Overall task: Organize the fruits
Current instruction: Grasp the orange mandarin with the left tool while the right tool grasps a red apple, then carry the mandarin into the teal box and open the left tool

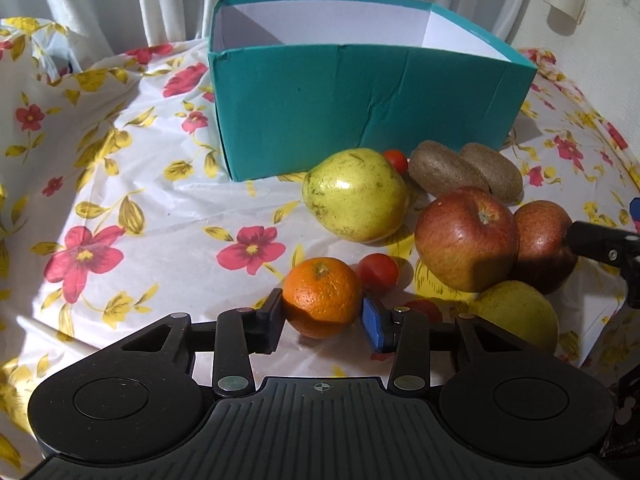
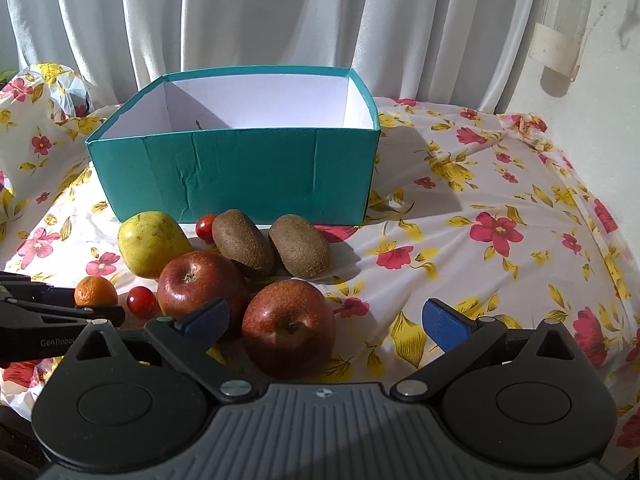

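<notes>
**Left claw pinches the mandarin while the box waits empty**

The left gripper (image 1: 322,314) has its pads pressed on either side of the mandarin (image 1: 322,297), which sits on the flowered tablecloth (image 1: 132,208) at the near left edge of the fruit cluster. It looks picked first because it stands freest, with only a cherry tomato (image 1: 378,272) just beside it on the right.

The teal box (image 2: 240,168) stands at the far side, open top up and apparently empty, so fruit can drop straight in.

The right gripper (image 2: 326,320) hangs wide and empty over the nearest red apple (image 2: 289,326), likely staged for its own pick. The pear (image 2: 152,242), the two kiwis (image 2: 272,244) and the second apple (image 2: 198,284) lie between the grippers and the box, so the lift should clear them.
</notes>
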`<action>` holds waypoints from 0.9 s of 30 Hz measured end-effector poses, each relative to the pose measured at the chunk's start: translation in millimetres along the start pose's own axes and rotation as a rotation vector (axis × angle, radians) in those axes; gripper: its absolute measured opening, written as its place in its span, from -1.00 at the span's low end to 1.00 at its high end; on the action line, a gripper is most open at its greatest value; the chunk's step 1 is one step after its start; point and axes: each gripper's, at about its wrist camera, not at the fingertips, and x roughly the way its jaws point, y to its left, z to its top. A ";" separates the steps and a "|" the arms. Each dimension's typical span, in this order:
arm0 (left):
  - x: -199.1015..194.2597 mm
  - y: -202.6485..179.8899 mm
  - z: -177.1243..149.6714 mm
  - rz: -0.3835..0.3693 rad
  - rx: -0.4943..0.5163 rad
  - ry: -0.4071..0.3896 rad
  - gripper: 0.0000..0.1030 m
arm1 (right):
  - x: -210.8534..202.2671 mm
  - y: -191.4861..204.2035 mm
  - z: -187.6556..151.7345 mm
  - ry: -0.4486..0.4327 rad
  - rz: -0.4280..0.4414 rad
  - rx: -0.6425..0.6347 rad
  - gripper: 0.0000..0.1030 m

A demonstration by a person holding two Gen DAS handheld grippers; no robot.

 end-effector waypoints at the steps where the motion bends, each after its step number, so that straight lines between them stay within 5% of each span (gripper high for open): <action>1: -3.7 0.9 1.1 -0.002 -0.005 -0.010 -0.14 | 2.0 1.2 -0.9 0.004 0.000 -0.002 0.91; 7: -21.1 5.4 9.2 -0.011 -0.028 -0.049 -0.14 | 23.1 7.8 -6.3 0.075 0.032 -0.014 0.43; 27: -37.0 1.1 18.3 -0.011 -0.024 -0.060 -0.14 | 52.7 11.9 -4.2 0.077 0.095 -0.071 0.29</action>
